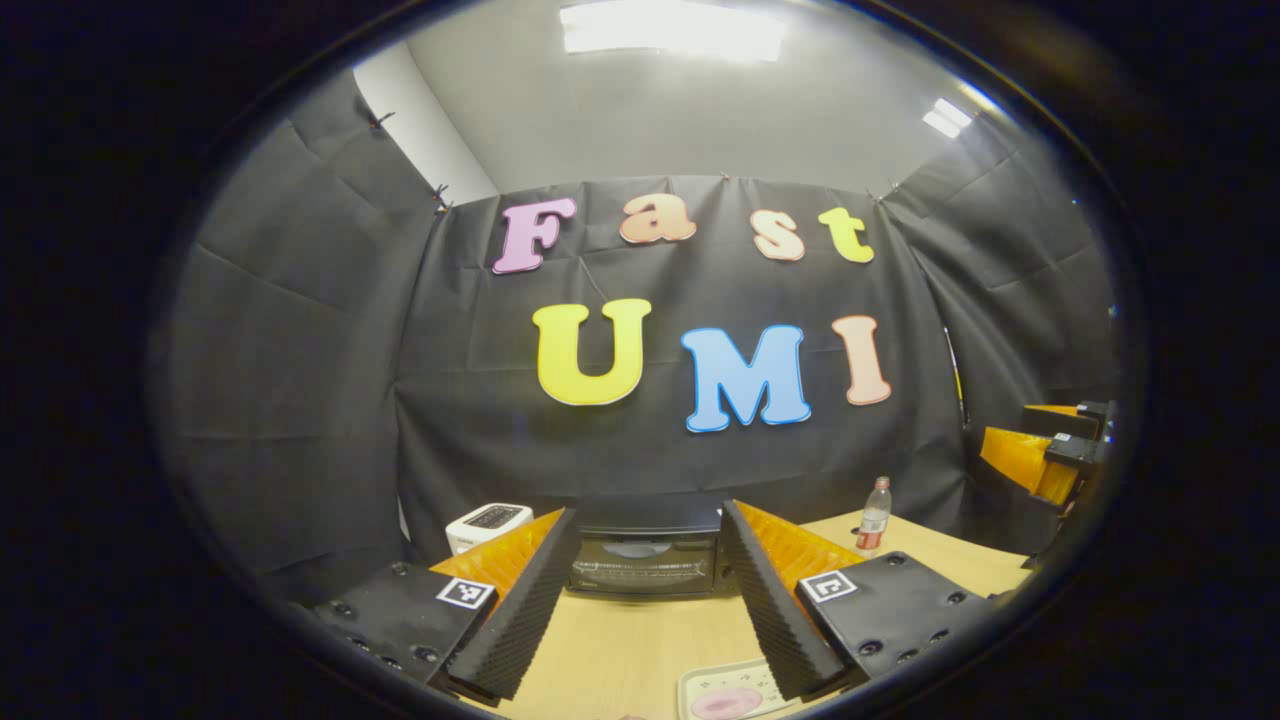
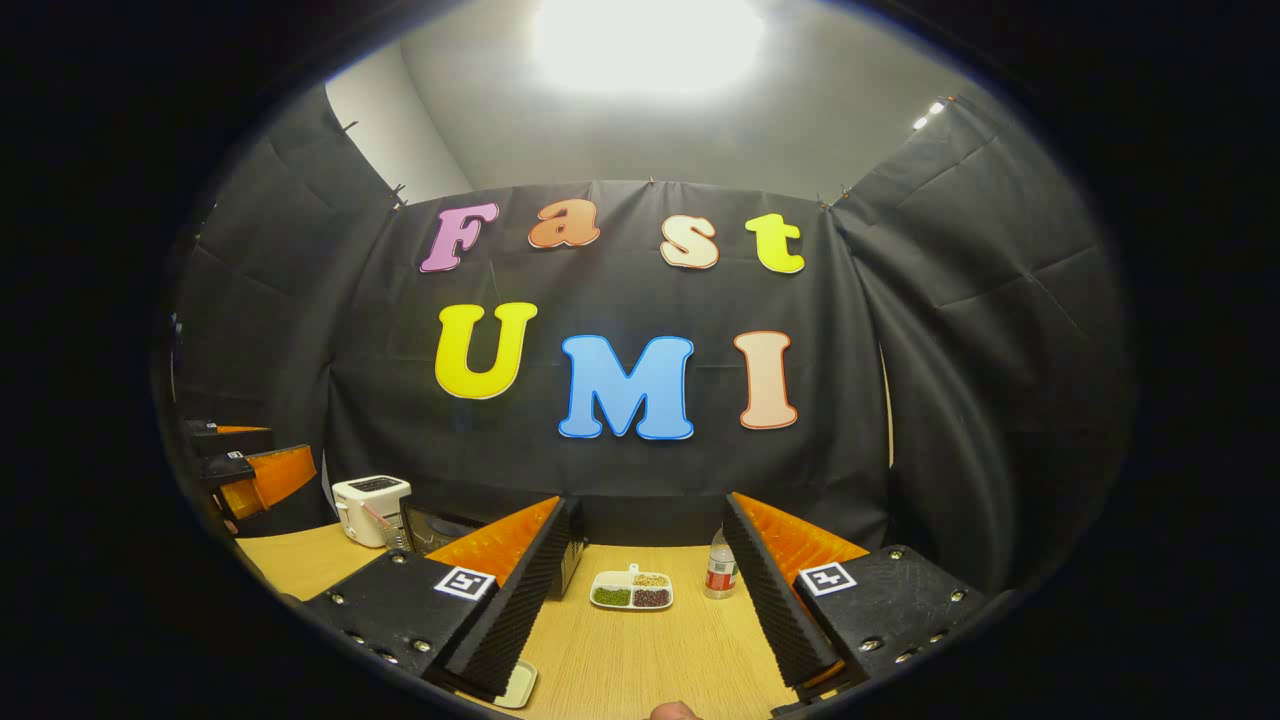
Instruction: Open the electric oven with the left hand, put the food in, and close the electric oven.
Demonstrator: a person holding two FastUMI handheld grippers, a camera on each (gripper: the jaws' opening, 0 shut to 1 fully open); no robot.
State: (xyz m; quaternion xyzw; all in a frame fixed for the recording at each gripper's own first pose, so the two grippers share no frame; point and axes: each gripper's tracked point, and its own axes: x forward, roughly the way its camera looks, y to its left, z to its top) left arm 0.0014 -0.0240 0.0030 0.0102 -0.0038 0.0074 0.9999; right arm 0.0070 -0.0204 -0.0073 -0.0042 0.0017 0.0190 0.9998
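The black electric oven (image 1: 645,562) stands at the back of the wooden table with its glass door closed. My left gripper (image 1: 648,520) is open, hovering in front of the oven, which shows between its fingers. Just below lies a pale tray with a pink food item (image 1: 727,697). My right gripper (image 2: 648,508) is open with nothing between its fingers, above the table. From there the oven (image 2: 438,527) is partly hidden behind one finger, and a corner of the pale tray (image 2: 521,684) peeks out at the bottom. The left gripper (image 2: 250,472) appears at the far left of the right gripper view.
A white toaster (image 1: 487,525) sits left of the oven. A plastic bottle (image 2: 717,565) and a divided dish of beans (image 2: 631,590) stand on the table (image 2: 640,650) near the back wall. The right gripper (image 1: 1050,455) shows at the right edge of the left gripper view.
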